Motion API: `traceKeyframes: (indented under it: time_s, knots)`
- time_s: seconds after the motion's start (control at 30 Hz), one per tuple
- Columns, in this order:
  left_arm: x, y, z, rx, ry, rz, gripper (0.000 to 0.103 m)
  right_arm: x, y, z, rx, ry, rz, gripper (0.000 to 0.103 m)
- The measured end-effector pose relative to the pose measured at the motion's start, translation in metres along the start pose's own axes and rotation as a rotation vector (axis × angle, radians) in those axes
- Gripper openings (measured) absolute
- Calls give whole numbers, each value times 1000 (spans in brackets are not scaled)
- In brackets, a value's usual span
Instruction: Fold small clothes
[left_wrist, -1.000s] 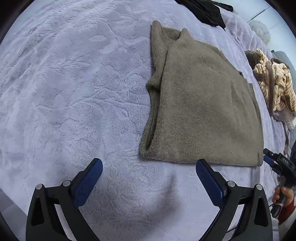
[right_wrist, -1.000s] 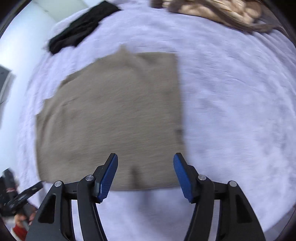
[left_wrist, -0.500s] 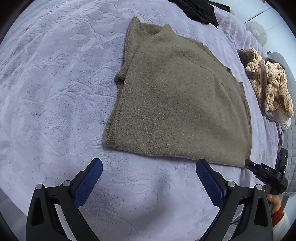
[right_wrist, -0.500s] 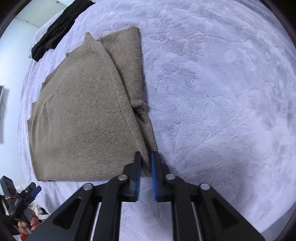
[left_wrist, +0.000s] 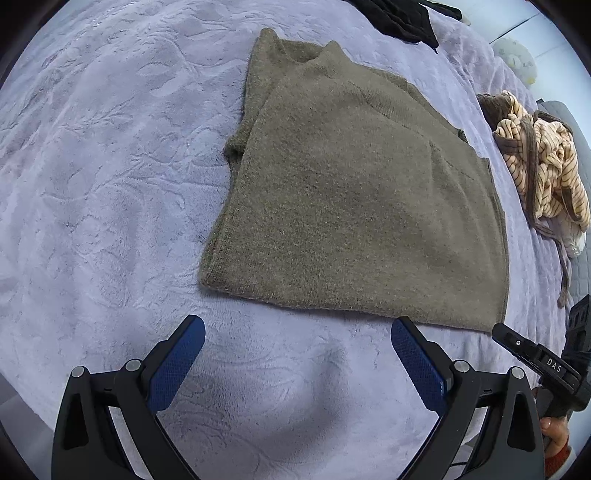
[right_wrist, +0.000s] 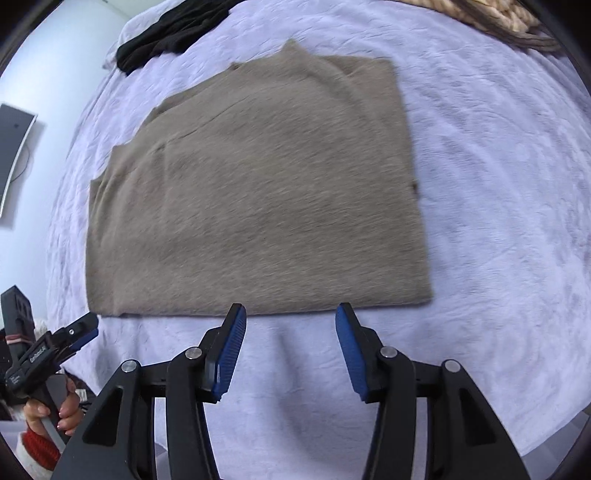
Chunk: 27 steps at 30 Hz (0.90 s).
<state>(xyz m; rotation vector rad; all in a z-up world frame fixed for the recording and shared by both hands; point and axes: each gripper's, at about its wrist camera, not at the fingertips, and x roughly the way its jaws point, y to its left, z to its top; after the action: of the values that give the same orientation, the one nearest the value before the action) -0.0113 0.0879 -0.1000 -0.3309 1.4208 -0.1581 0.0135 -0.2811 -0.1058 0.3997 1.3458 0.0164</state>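
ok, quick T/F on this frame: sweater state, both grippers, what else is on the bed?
1. The brown knit sweater lies flat on the lavender blanket with a sleeve already folded in. True.
2. The right gripper is clamped on the sweater's hem. False: its jaws are opening with nothing between them, just short of the near hem.
3. The left gripper is open and holds nothing. True.
4. A striped cream and brown garment lies folded on top of the sweater. False: it sits bunched beside it, apart.
5. A black garment lies past the sweater's collar end. True.
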Motion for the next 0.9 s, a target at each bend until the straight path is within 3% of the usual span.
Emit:
traceKeyframes:
  time_s: [0.23, 0.47, 0.63, 0.9]
  knots:
    - [4, -7, -2, 37, -3, 61, 101, 19, 27, -3, -34, 65, 101, 54]
    - [5, -4, -4, 24, -11, 35, 101, 43, 45, -12, -16, 140, 210, 55]
    - [-1, 13, -5, -51, -31, -62, 101, 72, 55, -13, 122, 190, 411, 56]
    - [-2, 40, -11, -196, -36, -254, 101, 114, 46, -12, 403, 212, 591, 56]
